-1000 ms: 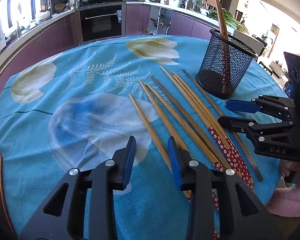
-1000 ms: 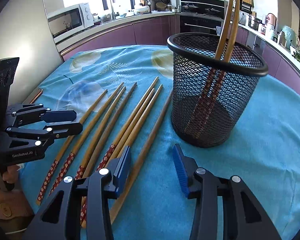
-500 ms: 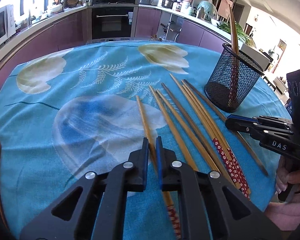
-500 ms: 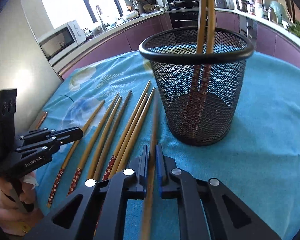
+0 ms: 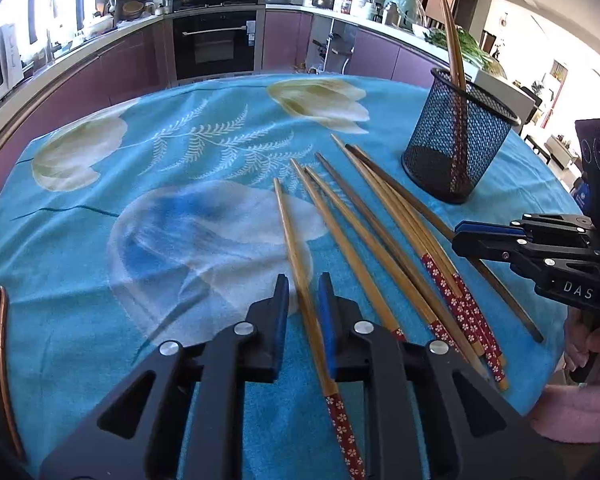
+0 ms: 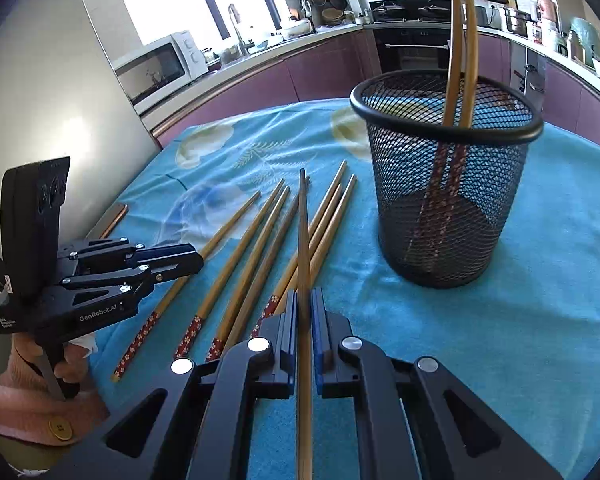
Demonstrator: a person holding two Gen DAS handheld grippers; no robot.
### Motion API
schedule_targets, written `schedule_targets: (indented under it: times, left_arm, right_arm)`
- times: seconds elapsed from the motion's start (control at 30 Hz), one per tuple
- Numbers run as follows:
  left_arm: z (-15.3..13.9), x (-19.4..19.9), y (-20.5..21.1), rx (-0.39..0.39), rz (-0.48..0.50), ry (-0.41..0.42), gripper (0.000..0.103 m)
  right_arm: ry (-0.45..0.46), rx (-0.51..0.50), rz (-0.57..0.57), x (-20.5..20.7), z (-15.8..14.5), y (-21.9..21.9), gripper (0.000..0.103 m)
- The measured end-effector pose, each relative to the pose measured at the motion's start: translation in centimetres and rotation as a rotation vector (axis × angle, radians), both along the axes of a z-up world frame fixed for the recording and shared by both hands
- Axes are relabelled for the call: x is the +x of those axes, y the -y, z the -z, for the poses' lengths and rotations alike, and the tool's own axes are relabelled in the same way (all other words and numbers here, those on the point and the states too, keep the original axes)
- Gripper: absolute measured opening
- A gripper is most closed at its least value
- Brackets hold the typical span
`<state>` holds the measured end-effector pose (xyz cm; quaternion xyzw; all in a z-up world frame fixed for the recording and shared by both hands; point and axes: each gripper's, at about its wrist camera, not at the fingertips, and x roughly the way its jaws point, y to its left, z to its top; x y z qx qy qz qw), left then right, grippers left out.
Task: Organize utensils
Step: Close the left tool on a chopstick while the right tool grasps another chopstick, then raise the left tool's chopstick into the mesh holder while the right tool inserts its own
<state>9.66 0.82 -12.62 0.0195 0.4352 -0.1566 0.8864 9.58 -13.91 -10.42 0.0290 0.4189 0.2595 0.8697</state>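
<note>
- Bamboo chopsticks (image 5: 352,236), light brown, several with red flower-patterned handle ends; a fanned row lies flat on the blue floral tablecloth (image 5: 140,168), tips toward the kitchen counter.
- Dark brown chopstick (image 6: 304,240): pinched between the pressed-together pads of the right gripper (image 6: 305,312), raised off the cloth, tip pointing forward over the row.
- Leftmost chopstick (image 5: 296,256): lies on the cloth between the blue pads of the left gripper (image 5: 303,304), whose jaws stand slightly apart on either side of it, not clamping.
- Black mesh holder (image 6: 448,184): upright on the cloth, just right of the row; two chopsticks (image 6: 460,60) lean inside it, handles down.
- Surroundings: microwave (image 6: 160,68), built-in oven (image 5: 214,46), purple cabinets.
- Change: half a second ago the left jaws were pressed shut on that chopstick; now they are parted. The right grip holds as before.
</note>
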Motion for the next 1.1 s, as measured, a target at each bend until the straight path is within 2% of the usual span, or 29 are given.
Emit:
schedule_targets:
  times: [0.17,0.27,0.63,0.87,1.1]
  left_arm:
    - [0.0,0.4,0.4,0.019,0.012,0.001,0.015]
    - [0.0,0.6,0.6,0.034,0.007,0.003,0.011]
    - [-0.5,0.3,0.4,0.013,-0.015,0.008,0.008]
    - [-2.7,-0.4,0.3,-0.046,0.016,0.046,0.007]
    - [-6.1,-1.5,0.3,-0.136,0.08,0.104,0.007]
  right_arm:
    - [-0.017,-0.035,0.001,0.2,0.6,-0.3,0.008]
    - [-0.015,-0.045,-0.005,0.4,0.7,-0.3,0.008]
    - [-0.002,-0.035,-0.022,0.5,0.4,-0.1,0.007]
    - [0.065,-0.001,-0.038,-0.8,-1.7,0.4,0.006]
    - [0.143,0.04,-0.038,-1.9,-4.3,1.4,0.006]
